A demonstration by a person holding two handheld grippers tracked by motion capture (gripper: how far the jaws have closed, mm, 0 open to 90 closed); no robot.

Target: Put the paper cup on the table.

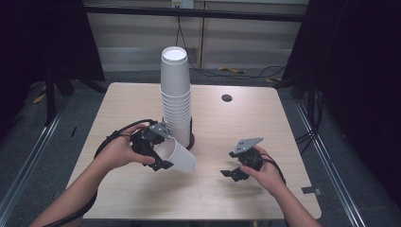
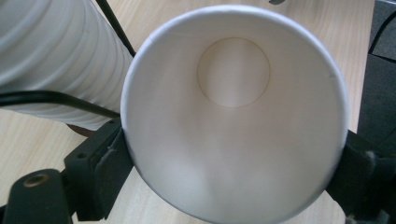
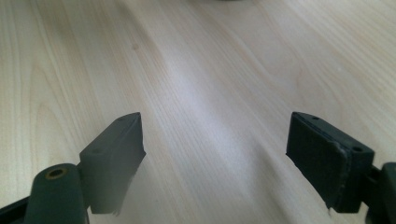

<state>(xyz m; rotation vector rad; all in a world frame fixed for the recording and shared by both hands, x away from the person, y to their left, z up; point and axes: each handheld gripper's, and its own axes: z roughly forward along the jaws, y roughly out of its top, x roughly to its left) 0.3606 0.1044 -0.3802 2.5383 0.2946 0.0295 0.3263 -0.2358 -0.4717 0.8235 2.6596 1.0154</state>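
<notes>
Paper cup, smooth, conical; left gripper jaws clamp rim.

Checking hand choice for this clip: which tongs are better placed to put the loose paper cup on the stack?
Left. The left tongs already clamp the paper cup beside the cup stack; the right tongs are open, empty, farther away.

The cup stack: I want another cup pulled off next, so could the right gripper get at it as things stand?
Probably yes: the right gripper is open and empty, and bare table lies between it and the cup stack. The held cup lies left of that path.
</notes>
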